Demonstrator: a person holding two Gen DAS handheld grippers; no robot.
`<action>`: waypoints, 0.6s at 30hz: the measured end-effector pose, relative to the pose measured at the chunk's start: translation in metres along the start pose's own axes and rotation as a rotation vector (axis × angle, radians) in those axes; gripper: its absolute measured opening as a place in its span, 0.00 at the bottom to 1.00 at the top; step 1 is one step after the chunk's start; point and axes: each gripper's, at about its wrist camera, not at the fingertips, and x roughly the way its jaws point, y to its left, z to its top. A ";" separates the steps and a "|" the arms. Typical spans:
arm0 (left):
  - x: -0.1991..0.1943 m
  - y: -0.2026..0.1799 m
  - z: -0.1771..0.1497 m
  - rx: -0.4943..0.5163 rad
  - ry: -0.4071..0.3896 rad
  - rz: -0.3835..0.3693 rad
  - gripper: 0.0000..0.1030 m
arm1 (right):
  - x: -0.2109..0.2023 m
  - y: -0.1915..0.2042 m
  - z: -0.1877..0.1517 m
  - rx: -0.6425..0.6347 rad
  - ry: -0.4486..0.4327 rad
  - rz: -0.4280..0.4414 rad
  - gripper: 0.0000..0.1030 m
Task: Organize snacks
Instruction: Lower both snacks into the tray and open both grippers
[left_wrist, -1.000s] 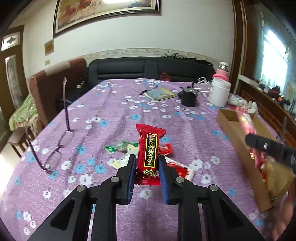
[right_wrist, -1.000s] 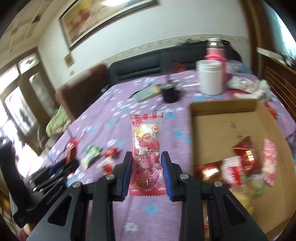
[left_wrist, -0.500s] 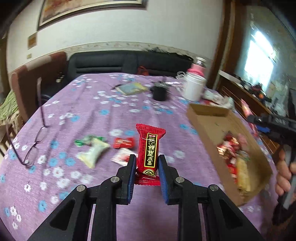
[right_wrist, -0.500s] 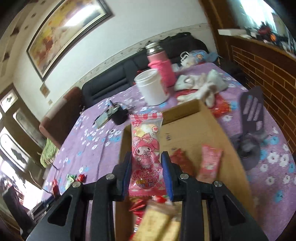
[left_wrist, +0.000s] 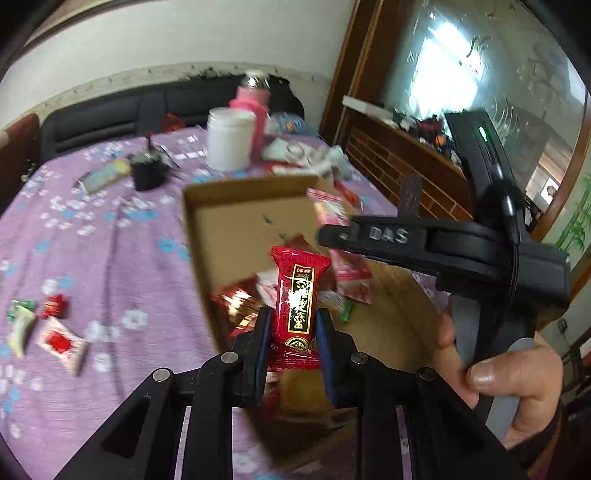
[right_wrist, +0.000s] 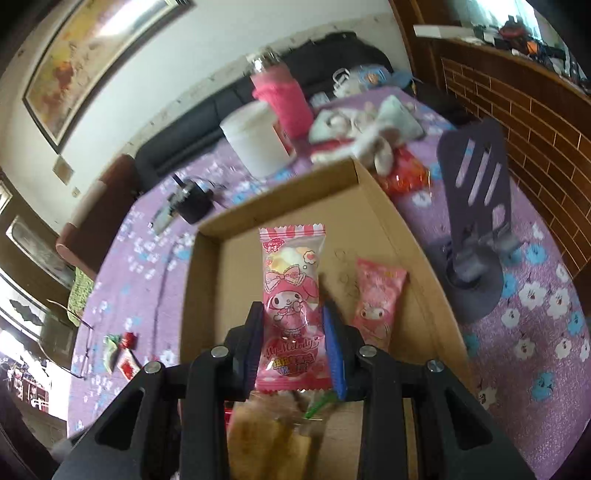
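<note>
My left gripper (left_wrist: 291, 317) is shut on a red snack packet with a black and gold label (left_wrist: 300, 295), held above the near end of the cardboard box (left_wrist: 236, 221). My right gripper (right_wrist: 293, 325) is shut on a pink My Melody snack packet (right_wrist: 291, 295), held over the same box (right_wrist: 207, 266); it also shows from the side in the left wrist view (left_wrist: 325, 236). The box holds several snacks, among them a second pink packet (right_wrist: 376, 299). A few loose snacks (left_wrist: 55, 332) lie on the purple flowered tablecloth (left_wrist: 110, 258) left of the box.
A white jar (left_wrist: 229, 140), a pink bottle (right_wrist: 284, 96), a black cup (left_wrist: 147, 170) and a booklet (left_wrist: 103, 177) stand beyond the box. A phone stand (right_wrist: 476, 229) is right of the box, crumpled bags (right_wrist: 369, 129) behind it. Glasses (right_wrist: 74, 325) lie far left.
Both grippers have moved over the box with their packets still held. The left gripper swung right from the loose snacks to the box; the right gripper dropped lower over it.
</note>
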 end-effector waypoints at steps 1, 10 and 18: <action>0.005 -0.001 -0.002 0.006 0.008 0.000 0.23 | 0.003 -0.001 -0.001 0.002 0.010 -0.009 0.29; 0.030 -0.003 -0.021 0.038 0.062 -0.007 0.23 | 0.018 0.001 -0.004 -0.019 0.043 -0.083 0.29; 0.025 -0.010 -0.030 0.110 0.000 0.057 0.23 | 0.023 0.014 -0.009 -0.091 0.041 -0.149 0.30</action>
